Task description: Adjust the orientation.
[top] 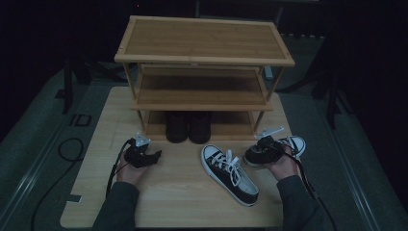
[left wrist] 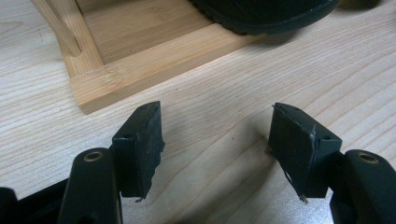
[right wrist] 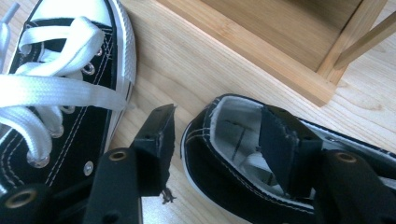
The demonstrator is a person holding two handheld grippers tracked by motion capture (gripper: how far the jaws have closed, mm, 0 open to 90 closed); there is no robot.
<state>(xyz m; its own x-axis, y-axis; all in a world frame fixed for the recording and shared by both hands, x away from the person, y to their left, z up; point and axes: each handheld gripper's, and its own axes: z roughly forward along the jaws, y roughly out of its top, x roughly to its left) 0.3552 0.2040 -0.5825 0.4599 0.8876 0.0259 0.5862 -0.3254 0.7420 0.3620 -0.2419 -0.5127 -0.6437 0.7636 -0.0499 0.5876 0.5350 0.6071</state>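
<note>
Right now the work centres on a black canvas sneaker (top: 288, 147) with a white toe cap, lying on the counter (top: 178, 192) just beside the right front foot of the bamboo shoe rack (top: 204, 43). In the right gripper view its heel collar (right wrist: 219, 128) sits between the jaws of the right gripper (right wrist: 215, 140): one jaw hangs outside the black wall, the other reaches into the pale lining. The jaws stand partly open, and neither pad visibly presses on the fabric, so the sneaker rests on the counter rather than in a firm grip. In the high view the right gripper (top: 264, 147) covers that sneaker's heel end.

Just to the left lies the second sneaker (top: 230, 173), black with white laces, its toe towards the rack and its heel towards the person; it is near the first one but apart from it.

Further left, the left gripper (top: 144, 156) rests low over bare wood, well apart from both sneakers. Its jaws gape wide with nothing between them (left wrist: 217, 140), pointing at the rack's bottom corner.

On the rack's lowest shelf a pair of dark shoes (top: 188, 126) stands side by side.
</note>
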